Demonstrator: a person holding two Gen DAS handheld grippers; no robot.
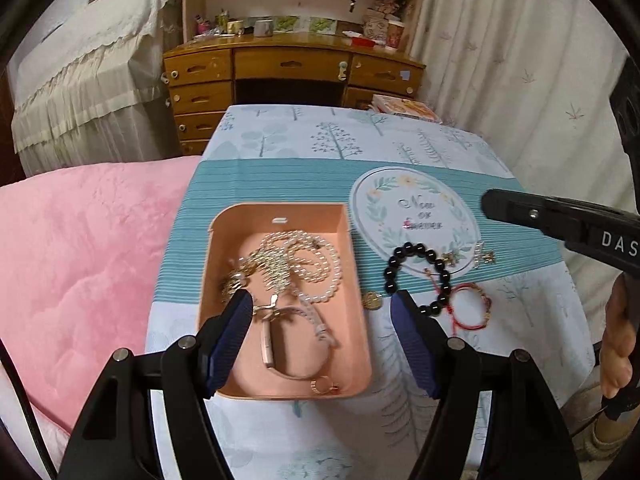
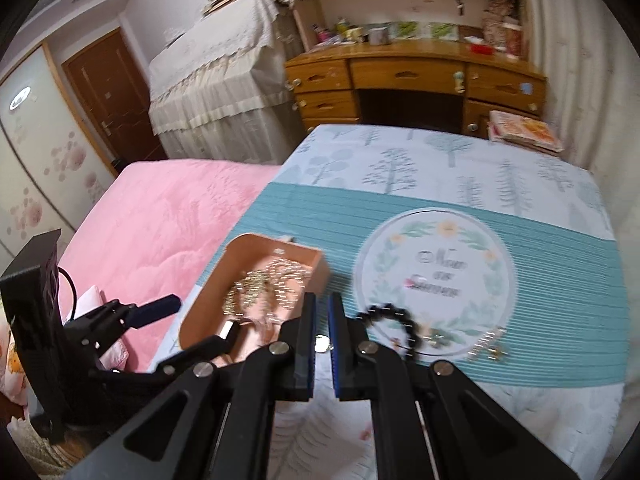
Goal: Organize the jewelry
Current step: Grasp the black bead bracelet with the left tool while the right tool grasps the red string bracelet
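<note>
Left wrist view: the left gripper (image 1: 320, 300) gapes wide, holding nothing, above the smooth peach tray (image 1: 360, 344) of pearl strands (image 1: 320, 264). At three o'clock lies a glossy black bead bracelet (image 1: 418, 276).

Right wrist view: the right gripper (image 2: 321, 340) is nearly closed; whether it pinches the small shiny disc (image 2: 322, 343) between its ribbed blue pads (image 2: 334, 344) I cannot tell.

The tray (image 1: 352, 300) looks like smooth, matt peach plastic. Inside it lie a glossy pearl-bead necklace (image 1: 320, 264), a shiny gold-toned metal chain (image 1: 264, 268) and a watch (image 1: 280, 344) with a pale, matt strap. Just right of the tray, the bracelet (image 1: 416, 276) is of glossy black beads, and beyond it the thin red cord bracelet (image 1: 472, 306) looks like woven thread. The worktop (image 1: 280, 184) under the tray wears a printed, matt cloth. Left of the tray, the pink blanket (image 1: 80, 260) looks soft and fuzzy. Behind, the desk (image 1: 288, 64) is varnished wood.
</note>
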